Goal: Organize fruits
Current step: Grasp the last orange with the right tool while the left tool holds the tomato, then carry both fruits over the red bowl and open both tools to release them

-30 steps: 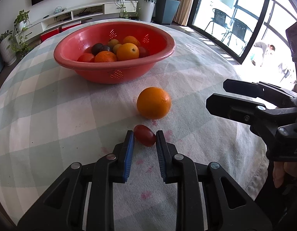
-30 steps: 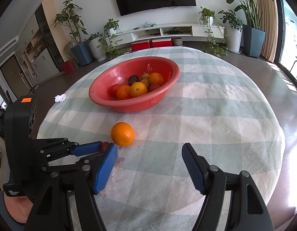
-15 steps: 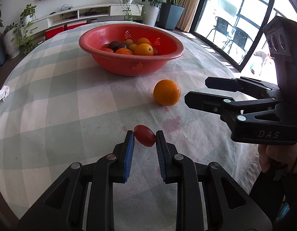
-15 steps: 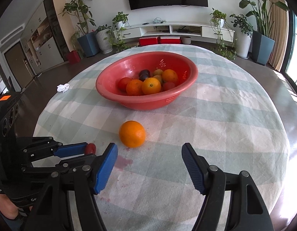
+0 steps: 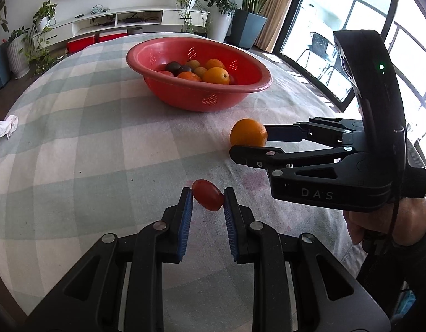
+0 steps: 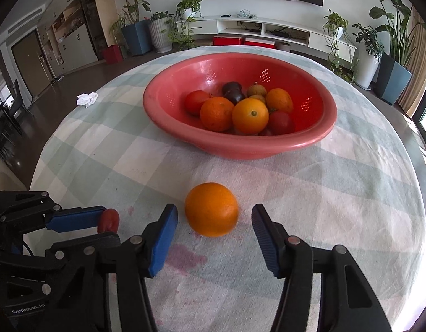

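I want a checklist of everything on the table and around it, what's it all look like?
Surface: checked tablecloth with pinkish stains.
Job's things: red bowl holding fruit; loose orange on the cloth; small red tomato.
Clutter: crumpled tissue.
Grippers: left gripper shut on the tomato; right gripper open, fingers either side of the orange.
Cables: thin black cord by the right gripper's handle.
Surroundings: potted plants, TV, shelf, glass doors.

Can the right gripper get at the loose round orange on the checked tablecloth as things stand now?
Probably yes. The right gripper is open and its fingers flank the loose round orange, with nothing between them. The left gripper, holding a small red tomato, sits aside.
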The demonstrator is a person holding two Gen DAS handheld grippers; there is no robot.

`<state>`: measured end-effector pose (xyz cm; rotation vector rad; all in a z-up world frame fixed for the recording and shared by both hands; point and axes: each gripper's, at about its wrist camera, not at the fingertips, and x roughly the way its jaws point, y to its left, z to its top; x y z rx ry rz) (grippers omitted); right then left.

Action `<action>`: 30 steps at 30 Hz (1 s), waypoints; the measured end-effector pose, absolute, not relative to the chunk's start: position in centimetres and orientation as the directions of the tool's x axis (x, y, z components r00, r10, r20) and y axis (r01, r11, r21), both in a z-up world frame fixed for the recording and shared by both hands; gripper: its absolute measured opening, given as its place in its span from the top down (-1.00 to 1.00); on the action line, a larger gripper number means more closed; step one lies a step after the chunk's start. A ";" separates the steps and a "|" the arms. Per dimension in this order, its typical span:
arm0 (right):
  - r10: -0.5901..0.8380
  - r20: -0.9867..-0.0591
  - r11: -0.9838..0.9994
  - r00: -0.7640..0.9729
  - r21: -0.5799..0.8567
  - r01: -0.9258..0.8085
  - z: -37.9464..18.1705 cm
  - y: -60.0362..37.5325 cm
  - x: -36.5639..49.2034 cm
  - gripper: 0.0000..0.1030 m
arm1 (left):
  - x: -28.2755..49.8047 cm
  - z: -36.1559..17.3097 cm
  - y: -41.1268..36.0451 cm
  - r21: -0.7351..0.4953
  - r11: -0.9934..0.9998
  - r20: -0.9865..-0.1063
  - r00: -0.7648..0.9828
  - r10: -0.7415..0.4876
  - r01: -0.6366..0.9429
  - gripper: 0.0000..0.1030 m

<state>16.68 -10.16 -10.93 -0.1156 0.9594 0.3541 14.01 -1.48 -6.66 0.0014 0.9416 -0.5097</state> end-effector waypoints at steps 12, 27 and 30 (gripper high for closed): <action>0.299 -0.802 0.929 0.518 0.121 -0.349 -10.3 -10.9 15.8 0.19 | 13.9 -6.0 -1.8 -0.208 0.882 -0.765 0.492 -0.415 0.422 0.59; 0.309 -0.706 0.949 0.637 0.189 -0.251 -3.4 -17.4 16.3 0.19 | 18.4 0.9 -1.2 -0.133 0.884 -0.696 0.592 -0.406 0.449 0.59; 0.308 -0.688 0.950 0.658 0.184 -0.252 -1.9 -17.6 17.5 0.19 | 20.7 2.6 -1.8 -0.104 0.883 -0.682 0.613 -0.398 0.458 0.59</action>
